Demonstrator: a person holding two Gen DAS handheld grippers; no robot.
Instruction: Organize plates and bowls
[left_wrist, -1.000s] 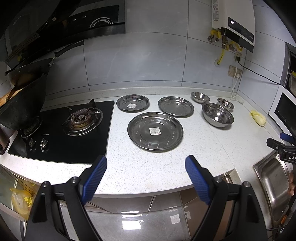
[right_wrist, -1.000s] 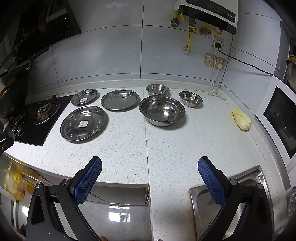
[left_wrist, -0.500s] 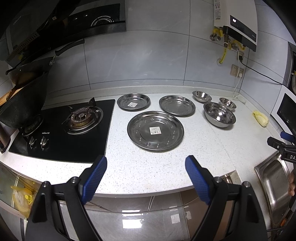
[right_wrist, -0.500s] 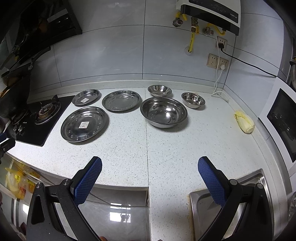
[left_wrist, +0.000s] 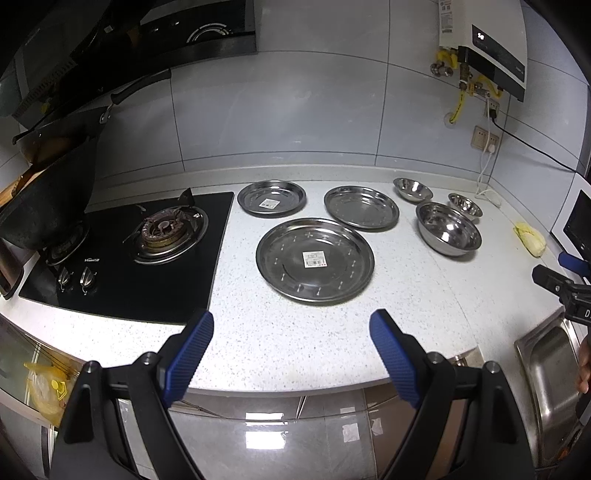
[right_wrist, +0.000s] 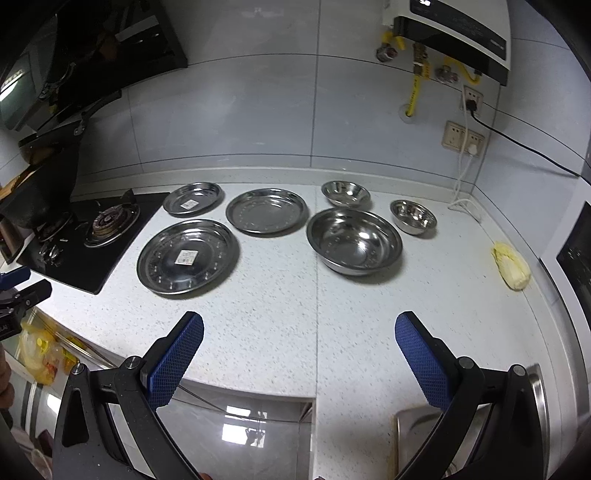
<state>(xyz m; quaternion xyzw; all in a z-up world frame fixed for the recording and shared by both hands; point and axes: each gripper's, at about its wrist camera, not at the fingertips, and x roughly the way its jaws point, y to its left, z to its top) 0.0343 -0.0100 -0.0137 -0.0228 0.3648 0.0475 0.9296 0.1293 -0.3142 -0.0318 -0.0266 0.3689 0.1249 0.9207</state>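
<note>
Centrally on the speckled white countertop (right_wrist: 280, 317) lie three round stainless-steel plates, the largest labelled plate (left_wrist: 314, 260) nearest, a smaller labelled plate (left_wrist: 272, 198) and an unlabelled plate (left_wrist: 361, 208) behind it. Right of them sit a large steel bowl (right_wrist: 354, 240) and two small steel bowls (right_wrist: 345, 192) (right_wrist: 413, 216), all apart. The left gripper (left_wrist: 291, 345) and right gripper (right_wrist: 299, 354) hang wide open and empty near the counter's front edge, beside a black gas hob (left_wrist: 129, 258).

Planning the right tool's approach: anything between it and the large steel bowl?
Nothing visible. Only bare speckled white countertop lies between the open right tool and the large round stainless-steel bowl. The two small steel bowls sit behind it, apart.
</note>
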